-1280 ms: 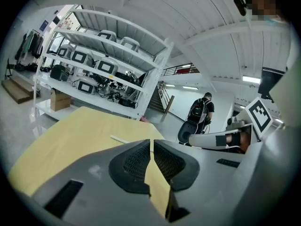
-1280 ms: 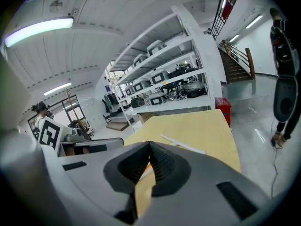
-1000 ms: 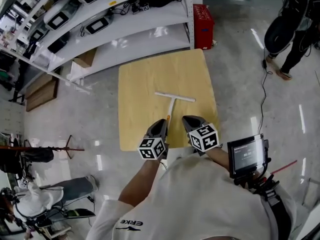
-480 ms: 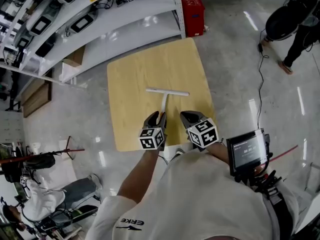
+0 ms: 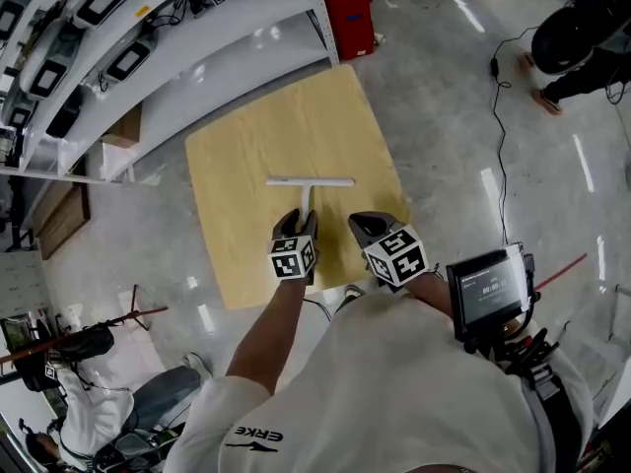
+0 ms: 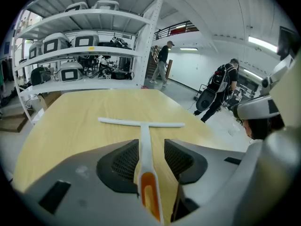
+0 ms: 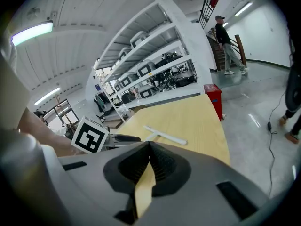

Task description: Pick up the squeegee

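A: What is the left hand-held gripper (image 5: 299, 223) up to?

B: Its jaws have just been opening and now stand wide, pitched down at the table. The handle (image 6: 143, 149) of the white T-shaped plastic squeegee (image 6: 142, 124) runs between them. Neither of the dark ribbed pads (image 6: 123, 161) presses on it, so nothing is gripped yet.

A: Why straddle the handle and not the blade?

B: My guess is that the handle is the narrow, stiff part and points back toward the person. The jaws can close across it with little turning of the wrist. The blade (image 5: 310, 181) is a long thin bar lying crosswise at the far end, which would be awkward to balance.

A: And the right hand-held gripper (image 5: 360, 223)?

B: It sits just beside the left one, above the near part of the table. Its jaws are together with nothing in them. It looks idle, leaving the pick to the left.

A: Where exactly does the squeegee lie?

B: It lies flat on the pale, square, wood-grain table (image 5: 237, 166), around the middle, with the blade away from the person. The handle's near end carries a glossy orange slotted insert (image 6: 147, 194).

A: How will it behave when gripped?

B: It is probably light and rigid. Smooth plastic on a smooth top may skate or pivot if one pad arrives first, so the ribbing should help.
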Action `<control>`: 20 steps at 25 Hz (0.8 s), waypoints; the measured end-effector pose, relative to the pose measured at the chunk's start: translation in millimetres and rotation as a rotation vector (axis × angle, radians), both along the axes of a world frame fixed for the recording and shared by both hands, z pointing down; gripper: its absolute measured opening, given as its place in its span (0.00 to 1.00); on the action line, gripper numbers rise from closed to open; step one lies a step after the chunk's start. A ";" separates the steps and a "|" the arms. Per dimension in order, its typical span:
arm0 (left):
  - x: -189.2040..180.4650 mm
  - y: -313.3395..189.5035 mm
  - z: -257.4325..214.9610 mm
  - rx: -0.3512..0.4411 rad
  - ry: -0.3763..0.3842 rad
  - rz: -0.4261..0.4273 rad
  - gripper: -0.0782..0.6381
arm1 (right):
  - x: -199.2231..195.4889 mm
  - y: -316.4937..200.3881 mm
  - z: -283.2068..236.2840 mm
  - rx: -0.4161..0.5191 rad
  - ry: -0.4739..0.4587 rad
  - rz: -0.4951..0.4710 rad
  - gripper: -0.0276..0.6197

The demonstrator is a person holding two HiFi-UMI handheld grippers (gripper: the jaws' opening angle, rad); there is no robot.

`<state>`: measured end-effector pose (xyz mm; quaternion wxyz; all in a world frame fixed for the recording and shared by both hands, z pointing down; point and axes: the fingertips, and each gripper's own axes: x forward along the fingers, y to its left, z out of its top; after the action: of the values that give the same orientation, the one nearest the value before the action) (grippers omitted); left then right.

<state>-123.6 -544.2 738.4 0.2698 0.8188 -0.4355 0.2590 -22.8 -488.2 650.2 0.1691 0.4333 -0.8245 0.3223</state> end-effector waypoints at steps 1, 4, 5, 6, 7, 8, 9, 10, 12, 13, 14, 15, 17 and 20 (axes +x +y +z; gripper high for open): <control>0.5 -1.9 3.8 -0.008 -0.007 0.003 0.31 | 2.4 -1.5 1.2 -0.003 0.000 0.007 0.05; 2.7 -8.4 9.6 -0.031 -0.015 0.013 0.32 | 7.5 -7.0 0.4 -0.013 0.004 0.022 0.05; 3.5 -10.9 10.4 -0.037 -0.016 0.014 0.32 | 8.5 -9.2 -0.4 -0.016 0.005 0.025 0.05; 4.2 -13.0 11.3 -0.043 -0.015 0.015 0.32 | 9.4 -10.9 -1.0 -0.017 0.007 0.027 0.05; 4.9 -14.5 12.3 -0.048 -0.013 0.014 0.32 | 10.1 -11.8 -1.3 -0.019 0.009 0.028 0.05; 5.4 -15.4 13.4 -0.053 -0.010 0.012 0.32 | 10.8 -12.1 -1.3 -0.020 0.010 0.030 0.05; 5.9 -16.2 14.6 -0.059 -0.007 0.009 0.32 | 11.5 -12.2 -1.3 -0.022 0.011 0.032 0.05; 6.2 -17.0 16.0 -0.066 -0.006 0.006 0.32 | 12.4 -12.3 -1.2 -0.023 0.012 0.035 0.05; 5.8 -19.1 19.7 -0.079 -0.007 -0.002 0.32 | 14.3 -12.6 -0.7 -0.027 0.014 0.040 0.05; 4.9 -19.9 21.5 -0.085 -0.010 -0.007 0.32 | 14.8 -12.6 -0.1 -0.029 0.015 0.041 0.05; 3.9 -20.6 23.3 -0.087 -0.013 -0.012 0.32 | 15.1 -12.2 0.6 -0.030 0.016 0.040 0.05; 2.9 -20.9 25.0 -0.087 -0.018 -0.017 0.32 | 15.4 -11.6 1.6 -0.030 0.017 0.039 0.05; 1.3 -21.0 28.5 -0.084 -0.028 -0.028 0.32 | 16.7 -10.0 3.7 -0.029 0.018 0.039 0.05; -0.7 -22.7 31.3 -0.081 -0.035 -0.038 0.32 | 18.1 -10.8 4.5 -0.028 0.021 0.038 0.05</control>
<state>-124.3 -566.9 769.7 0.3001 0.7941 -0.4447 0.2857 -4.7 -499.0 654.7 0.1778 0.4501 -0.8095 0.3323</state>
